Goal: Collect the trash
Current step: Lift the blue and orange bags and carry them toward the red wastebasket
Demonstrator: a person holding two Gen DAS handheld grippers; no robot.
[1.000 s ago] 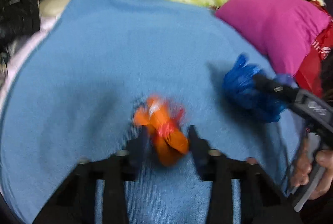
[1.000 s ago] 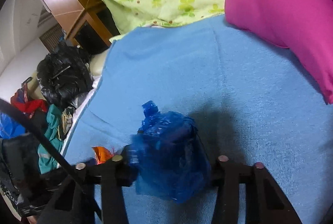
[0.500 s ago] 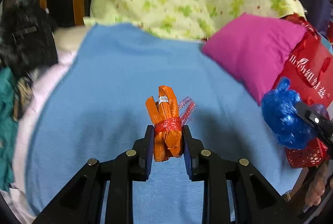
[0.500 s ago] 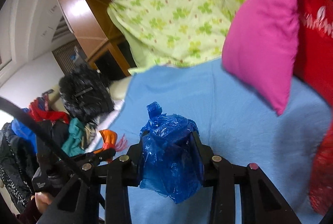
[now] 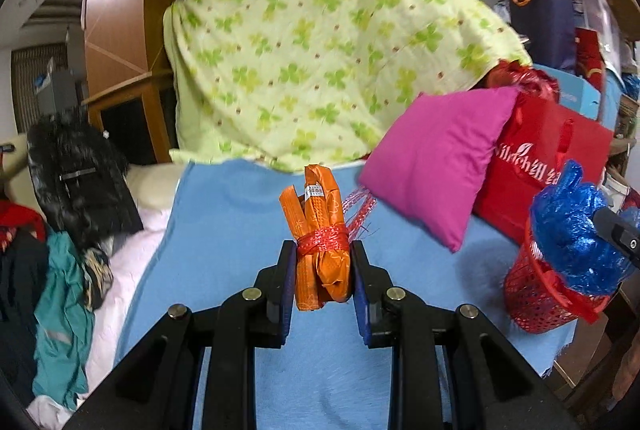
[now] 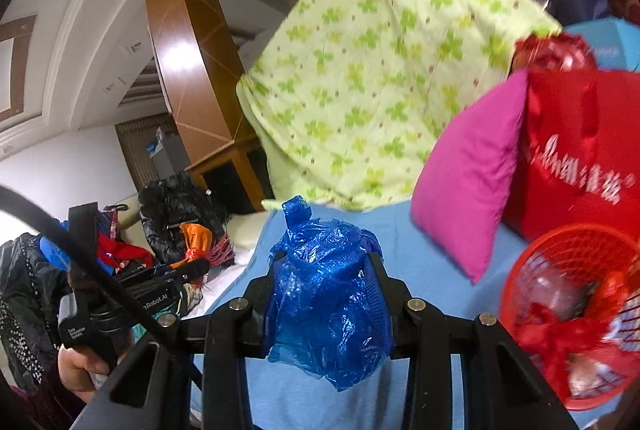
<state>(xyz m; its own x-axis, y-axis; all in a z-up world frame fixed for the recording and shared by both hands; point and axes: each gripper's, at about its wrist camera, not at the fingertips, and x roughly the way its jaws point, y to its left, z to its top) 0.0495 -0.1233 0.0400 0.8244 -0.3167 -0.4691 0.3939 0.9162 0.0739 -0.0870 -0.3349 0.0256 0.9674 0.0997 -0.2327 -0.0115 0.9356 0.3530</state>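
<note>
From the left wrist, the left gripper (image 5: 322, 264) clamps an orange bundle (image 5: 320, 238) above the blue blanket (image 5: 224, 230), while from the right wrist the right gripper (image 6: 326, 294) pinches a blue plastic bag (image 6: 326, 304) beside the red basket (image 6: 576, 330), below a green clover sheet (image 6: 380, 70).

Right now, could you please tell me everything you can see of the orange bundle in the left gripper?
The orange bundle looks like folded crinkly orange plastic, bound around its middle with red mesh netting whose frayed end sticks out to one side. A small white label sits near its top. It stands roughly upright, clamped between the fingers of the left gripper, lifted above the blue blanket. Only the two pads touch it. It also shows small in the right wrist view.
</note>
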